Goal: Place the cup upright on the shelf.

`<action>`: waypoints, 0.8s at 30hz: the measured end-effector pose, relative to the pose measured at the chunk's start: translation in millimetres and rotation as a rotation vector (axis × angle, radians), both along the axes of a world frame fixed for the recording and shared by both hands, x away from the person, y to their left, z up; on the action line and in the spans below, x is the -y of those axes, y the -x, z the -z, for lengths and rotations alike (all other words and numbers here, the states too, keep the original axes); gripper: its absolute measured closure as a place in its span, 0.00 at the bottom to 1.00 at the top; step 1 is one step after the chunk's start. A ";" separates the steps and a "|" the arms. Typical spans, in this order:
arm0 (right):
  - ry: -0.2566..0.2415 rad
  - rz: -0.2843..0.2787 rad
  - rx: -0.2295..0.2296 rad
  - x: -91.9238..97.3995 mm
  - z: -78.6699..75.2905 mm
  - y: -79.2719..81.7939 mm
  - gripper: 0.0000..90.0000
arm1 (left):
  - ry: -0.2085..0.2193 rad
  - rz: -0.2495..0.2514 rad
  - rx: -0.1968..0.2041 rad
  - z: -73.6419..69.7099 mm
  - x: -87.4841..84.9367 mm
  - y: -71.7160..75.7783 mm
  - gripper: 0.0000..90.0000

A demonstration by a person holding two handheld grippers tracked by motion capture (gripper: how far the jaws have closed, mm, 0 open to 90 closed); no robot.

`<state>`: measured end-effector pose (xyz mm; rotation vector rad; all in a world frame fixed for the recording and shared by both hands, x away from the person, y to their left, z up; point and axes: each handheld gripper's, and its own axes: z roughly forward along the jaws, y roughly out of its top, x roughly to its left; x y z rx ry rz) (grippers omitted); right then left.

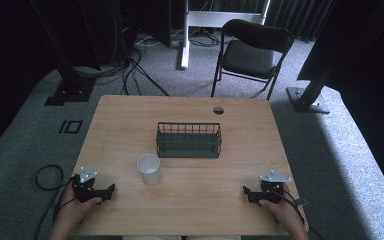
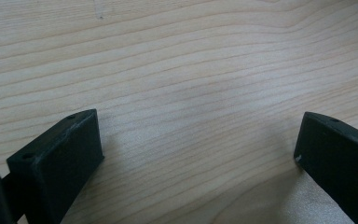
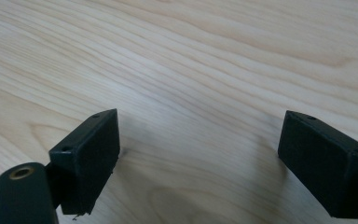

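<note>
Left tongs (image 1: 111, 190) sit parked on the worktop (image 1: 240, 107) near its front edge, jaws wide apart, holding nothing, probably just a ready pose. The white cup (image 1: 149, 168) stands upright near them, just in front of the wire basket (image 1: 189, 140). Right tongs (image 1: 246, 192): same deal, wide open over bare wood.

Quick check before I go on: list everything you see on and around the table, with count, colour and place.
cup: 1, white, upright on table, left of centre, nearest the left gripper
wire basket: 1, dark, table centre, behind the cup
table: 1, light wood
folding chair: 1, black, on the floor behind the table
left gripper: 1, black, near left edge, jaws open, nothing between them
right gripper: 1, black, near right edge, jaws open, nothing between them
</note>
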<state>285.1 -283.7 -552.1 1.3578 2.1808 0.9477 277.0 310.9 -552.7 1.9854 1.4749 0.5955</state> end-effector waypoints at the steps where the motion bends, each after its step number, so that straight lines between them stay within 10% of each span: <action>1: 0.005 -0.011 0.008 -1.9 -0.8 -0.5 0.14 | 0.000 0.000 0.000 0.0 0.0 0.0 0.01; 24: -0.025 -0.143 0.068 -51.8 -24.4 -14.7 0.14 | 0.000 0.000 0.000 0.0 0.0 0.0 0.01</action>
